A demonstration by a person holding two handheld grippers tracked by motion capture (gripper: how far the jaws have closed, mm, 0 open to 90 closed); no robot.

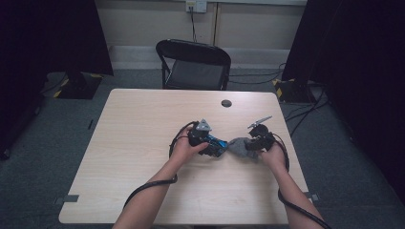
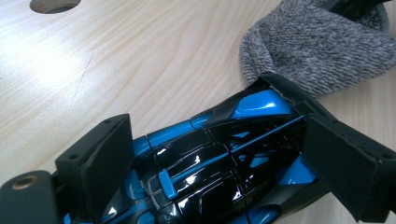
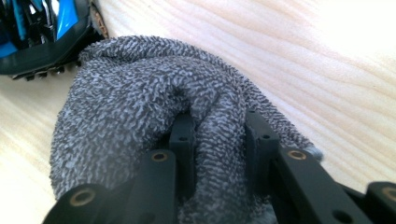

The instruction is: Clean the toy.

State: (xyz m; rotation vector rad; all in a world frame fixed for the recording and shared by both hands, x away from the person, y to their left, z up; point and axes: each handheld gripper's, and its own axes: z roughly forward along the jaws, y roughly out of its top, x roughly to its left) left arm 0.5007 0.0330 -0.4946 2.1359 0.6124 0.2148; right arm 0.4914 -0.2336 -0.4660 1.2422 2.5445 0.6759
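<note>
right now my left gripper (image 1: pixel 213 144) is clamped across the blue and black toy car (image 2: pixel 219 154), keeping it level on the table (image 1: pixel 138 143) with its nose just at the grey sock (image 3: pixel 140 121). my right gripper (image 3: pixel 219 135) pinches a fold of the cuff, probably to hold the mouth up. whether anything sits inside the sock i can't tell.

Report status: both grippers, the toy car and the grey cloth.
Left gripper shut on blue-black toy car. Right gripper shut on grey cloth, bunched between fingers. Cloth at car's nose. Nothing in the way.
</note>
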